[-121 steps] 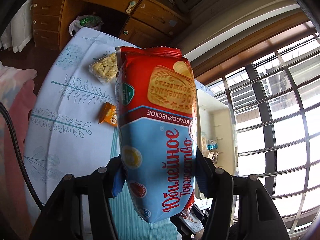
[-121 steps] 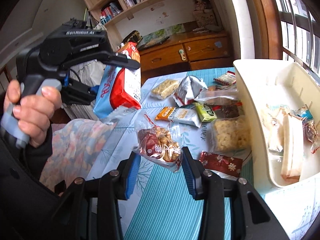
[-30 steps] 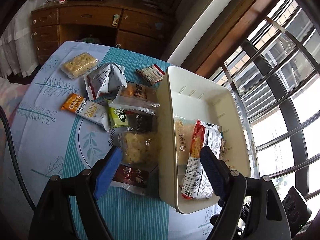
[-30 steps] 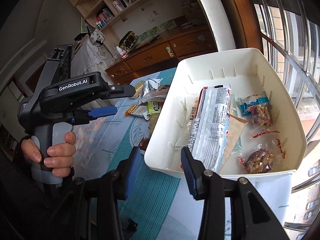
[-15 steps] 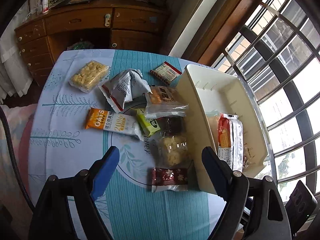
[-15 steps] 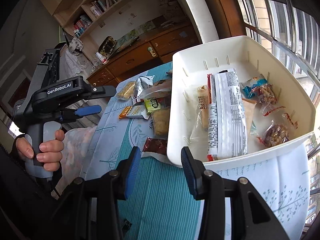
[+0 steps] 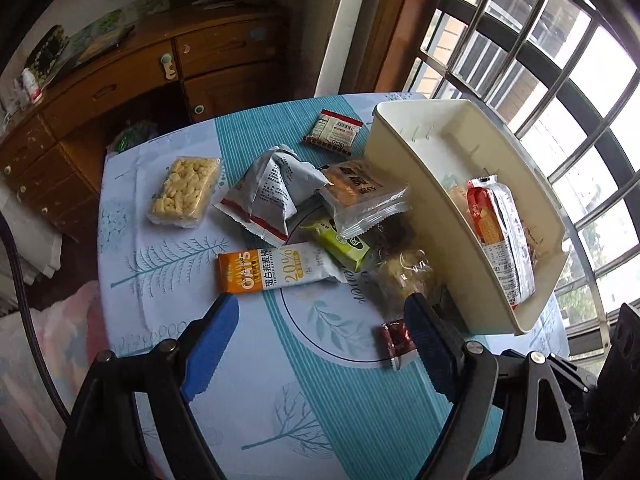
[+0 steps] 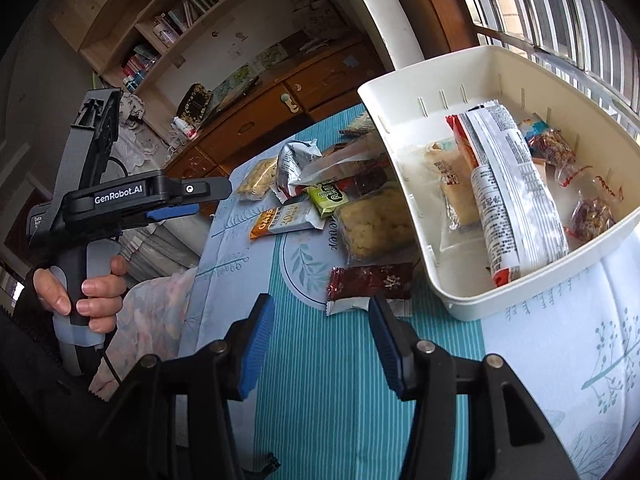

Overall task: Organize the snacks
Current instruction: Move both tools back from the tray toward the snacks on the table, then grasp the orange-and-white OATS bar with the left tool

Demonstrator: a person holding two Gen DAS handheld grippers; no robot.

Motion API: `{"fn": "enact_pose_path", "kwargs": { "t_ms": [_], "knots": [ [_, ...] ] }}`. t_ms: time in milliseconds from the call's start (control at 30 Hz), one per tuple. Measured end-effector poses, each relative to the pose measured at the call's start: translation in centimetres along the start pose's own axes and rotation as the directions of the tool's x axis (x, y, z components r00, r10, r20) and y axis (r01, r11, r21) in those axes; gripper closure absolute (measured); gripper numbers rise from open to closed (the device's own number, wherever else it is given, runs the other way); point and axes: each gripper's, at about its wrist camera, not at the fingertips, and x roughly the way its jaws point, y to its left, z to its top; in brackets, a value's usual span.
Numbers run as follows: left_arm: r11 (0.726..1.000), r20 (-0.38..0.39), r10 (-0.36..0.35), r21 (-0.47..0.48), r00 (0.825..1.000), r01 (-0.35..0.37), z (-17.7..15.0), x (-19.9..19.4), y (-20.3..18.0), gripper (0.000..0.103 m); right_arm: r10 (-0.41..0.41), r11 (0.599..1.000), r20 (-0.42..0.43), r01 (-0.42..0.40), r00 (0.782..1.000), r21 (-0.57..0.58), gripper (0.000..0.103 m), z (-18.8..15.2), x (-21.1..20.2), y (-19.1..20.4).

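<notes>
My left gripper (image 7: 316, 320) stands open and empty over the tablecloth, just short of the orange oats bar (image 7: 276, 268). The right gripper (image 8: 320, 312) is opening with nothing between its jaws; a dark red packet (image 8: 370, 280) lies just beyond its tips. The white bin (image 8: 520, 292) at right holds the long biscuit pack (image 8: 512, 184) and several small snacks. Loose on the table are a green packet (image 7: 340, 244), a clear puffed-snack bag (image 7: 404, 276), a silver bag (image 7: 272, 192) and a yellow cracker block (image 7: 182, 192).
A hand (image 8: 86, 292) holds the left gripper (image 8: 172, 200) at the table's left side. A wooden dresser (image 7: 160, 76) stands behind the table, and a barred window (image 7: 560, 80) runs along the right. A small red-and-white sachet (image 7: 332, 132) lies at the far edge.
The biscuit pack held four seconds ago now lies in the bin. Both views have swung away from the bin toward the loose snacks. The right jaws have widened.
</notes>
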Motion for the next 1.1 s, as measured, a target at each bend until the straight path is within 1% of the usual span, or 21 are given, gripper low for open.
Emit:
{"fn": "enact_pose_path", "kwargs": {
  "t_ms": [167,300,433,533,633,700,800,833,867,967,1100],
  "knots": [
    [0.992,-0.031,0.038,0.125,0.999,-0.033,0.5,1.3,0.7,0.019,-0.027,0.995,-0.023,0.029,0.999,0.091,0.053,0.0,1.4,-0.1],
    [0.976,-0.045,0.008,0.219,0.999,0.003,1.0,2.5,0.8,0.019,-0.053,0.985,-0.039,0.059,0.998,0.160,0.053,-0.2,2.5,-0.3],
    [0.934,-0.050,0.021,0.357,0.999,-0.002,1.1,4.0,0.2,0.019,-0.070,0.964,-0.064,0.084,0.995,0.253,0.053,-0.5,3.9,-0.8],
    [0.906,-0.066,0.006,0.424,0.998,0.022,0.9,5.3,-0.1,0.019,-0.089,0.948,-0.078,0.108,0.993,0.300,0.053,-0.6,4.9,-0.9],
    [0.876,-0.062,0.007,0.483,0.998,0.024,0.6,6.5,-0.4,0.019,-0.124,0.935,-0.105,0.152,0.987,0.320,0.053,-0.6,6.1,-0.7],
    [0.862,-0.057,0.000,0.505,0.998,0.029,0.5,7.3,-0.5,0.019,-0.140,0.927,-0.121,0.174,0.983,0.334,0.053,-0.7,6.8,-0.7],
    [0.855,-0.048,-0.011,0.518,0.999,0.034,0.3,8.6,-0.4,0.019,-0.169,0.915,-0.140,0.208,0.976,0.346,0.053,-0.8,7.8,-0.6],
    [0.852,-0.047,-0.010,0.523,0.999,0.033,0.2,9.0,-0.3,0.019,-0.180,0.912,-0.146,0.221,0.973,0.347,0.051,-0.8,8.0,-0.5],
    [0.851,-0.045,-0.009,0.524,0.999,0.031,0.2,9.4,-0.3,0.019,-0.196,0.909,-0.149,0.236,0.969,0.344,0.047,-0.8,8.2,-0.4],
    [0.855,-0.050,-0.024,0.517,0.998,0.047,0.3,10.5,0.1,0.019,-0.236,0.901,-0.148,0.273,0.961,0.336,0.041,-0.9,8.6,-0.2],
    [0.856,-0.065,-0.041,0.512,0.997,0.069,0.3,11.8,0.3,0.019,-0.294,0.889,-0.148,0.327,0.944,0.321,0.040,-0.8,9.0,-0.1]
  ]
}}
